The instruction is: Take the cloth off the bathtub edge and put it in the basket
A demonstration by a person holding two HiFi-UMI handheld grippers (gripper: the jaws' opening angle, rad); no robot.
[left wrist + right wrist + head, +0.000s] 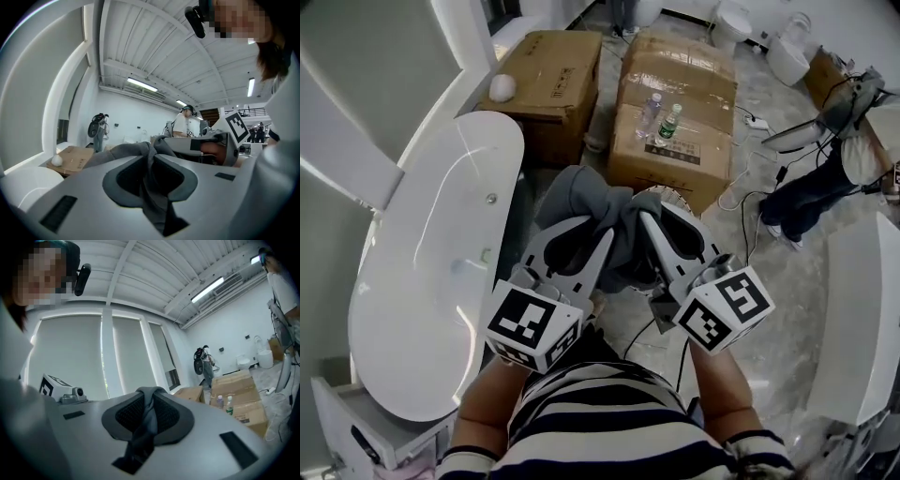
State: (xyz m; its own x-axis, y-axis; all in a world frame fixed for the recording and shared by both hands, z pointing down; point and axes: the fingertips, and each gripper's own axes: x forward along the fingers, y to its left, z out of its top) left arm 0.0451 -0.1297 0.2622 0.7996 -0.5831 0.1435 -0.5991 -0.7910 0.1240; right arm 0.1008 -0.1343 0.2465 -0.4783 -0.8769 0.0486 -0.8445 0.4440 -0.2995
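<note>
Bathtub lay at the left, its edge bare. The grey cloth hung in the air to its right, clear of the rim and bunched between both tools. Soft, light and limp, it would likely sag and slip unless taken by a gathered fold, as here. The left tool was clamped on one fold and the right tool on another. Both pointed nearly level, close together before the person. No basket showed clearly.

Striped black-and-white short-sleeved shirt; pale grey fingers with dark padded insides; behind them, cubes bearing black-and-white square markers
</note>
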